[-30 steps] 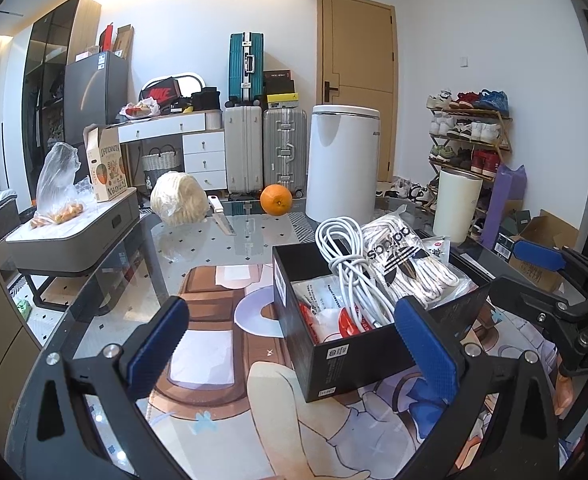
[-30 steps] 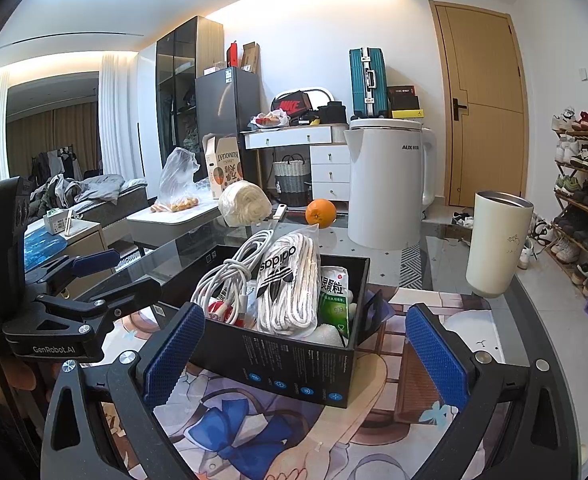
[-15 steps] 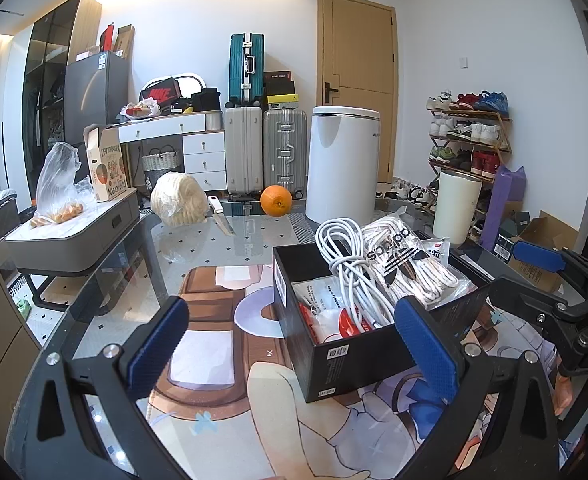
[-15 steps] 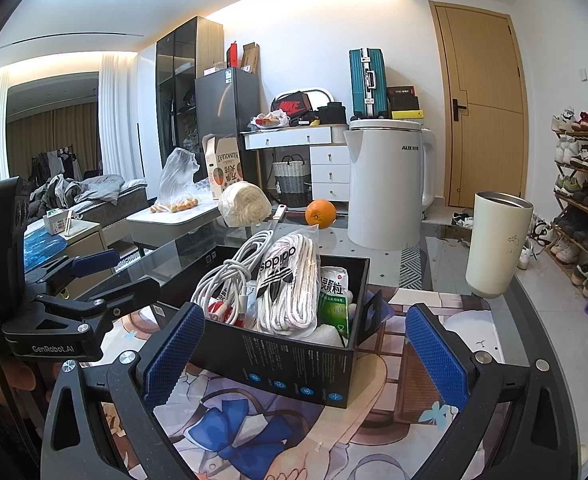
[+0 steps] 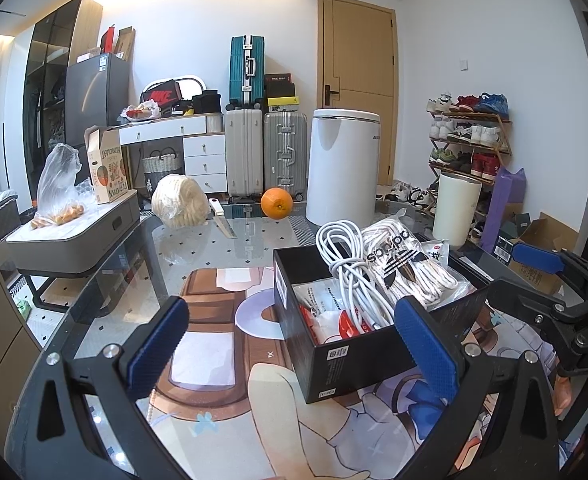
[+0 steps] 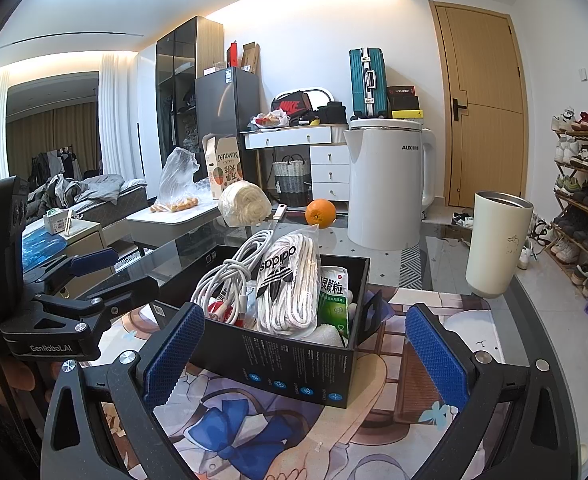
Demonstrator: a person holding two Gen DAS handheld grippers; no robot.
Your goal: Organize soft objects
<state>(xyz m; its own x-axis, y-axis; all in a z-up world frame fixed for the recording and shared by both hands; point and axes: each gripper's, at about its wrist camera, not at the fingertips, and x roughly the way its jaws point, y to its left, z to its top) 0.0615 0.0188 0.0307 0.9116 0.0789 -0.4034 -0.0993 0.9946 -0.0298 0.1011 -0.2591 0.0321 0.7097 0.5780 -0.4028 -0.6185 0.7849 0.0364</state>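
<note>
Your left gripper (image 5: 294, 340): spread wide, empty. Your right gripper (image 6: 301, 350): spread wide, empty. Black cardboard box (image 6: 294, 364): at its 12 o'clock, on the table, holding coiled white cable (image 6: 230, 276) and bagged white laces (image 6: 290, 284).

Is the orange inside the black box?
No, the orange sits on the glass table behind the black box, beside the white kettle.

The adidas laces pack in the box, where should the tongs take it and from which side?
Grip the laces pack at its upper end, coming straight down from above. It stands on end, rising past the box rim, with the cable close on one side and a green sachet on the other, so only the top looks free.
</note>
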